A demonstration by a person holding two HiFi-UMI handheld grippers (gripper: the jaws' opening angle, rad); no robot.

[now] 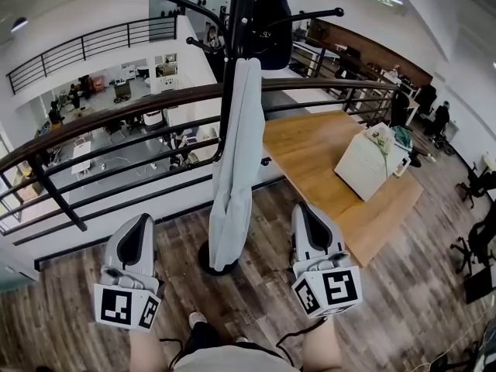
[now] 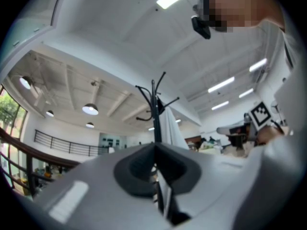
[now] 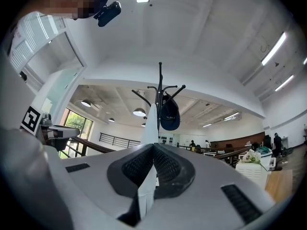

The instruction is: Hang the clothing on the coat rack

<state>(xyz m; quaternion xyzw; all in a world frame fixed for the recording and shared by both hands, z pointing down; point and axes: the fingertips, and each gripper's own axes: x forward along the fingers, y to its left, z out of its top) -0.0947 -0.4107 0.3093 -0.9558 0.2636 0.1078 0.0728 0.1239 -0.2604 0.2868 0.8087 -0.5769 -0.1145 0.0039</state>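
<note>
A long pale grey garment (image 1: 232,177) hangs from the black coat rack (image 1: 232,45), reaching down almost to the rack's round base (image 1: 203,260). A dark cap (image 1: 271,22) hangs on a hook at the top. My left gripper (image 1: 142,222) is low at the left of the garment and my right gripper (image 1: 304,210) is low at its right. Both are apart from the cloth, shut and holding nothing. In the left gripper view the gripper (image 2: 154,146) points up at the rack (image 2: 154,109) and garment (image 2: 169,126). The right gripper view shows its gripper (image 3: 154,146), the garment (image 3: 152,123) and the cap (image 3: 169,116).
A dark railing (image 1: 116,115) runs behind the rack at the edge of a mezzanine, with a lower floor beyond. A wooden platform (image 1: 325,153) to the right carries a white box (image 1: 368,161) with flowers. Office chairs (image 1: 477,242) stand far right. The person's legs are at the bottom.
</note>
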